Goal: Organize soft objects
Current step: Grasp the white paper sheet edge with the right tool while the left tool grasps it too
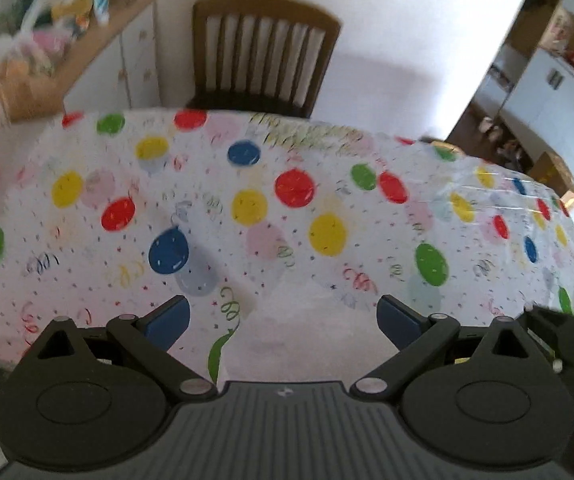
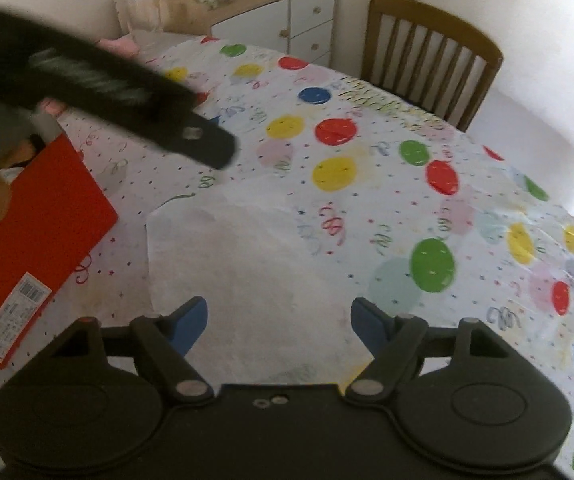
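My left hand-held gripper (image 1: 283,316) spread, empty; right hand-held gripper (image 2: 279,320) spread, empty. White cloth (image 2: 239,264) flat on desk (image 2: 467,208) just ahead of right. Red box (image 2: 35,240) to its left. Risk: pinching tablecloth (image 1: 327,208) with cloth, dragging it.

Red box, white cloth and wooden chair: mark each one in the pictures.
Red box (image 2: 43,216), right wrist view, on its flat red side.
White cloth (image 2: 239,264), right wrist view, on its middle, ahead of the fingers.
Wooden chair (image 1: 265,56), left wrist view, on the slatted backrest.
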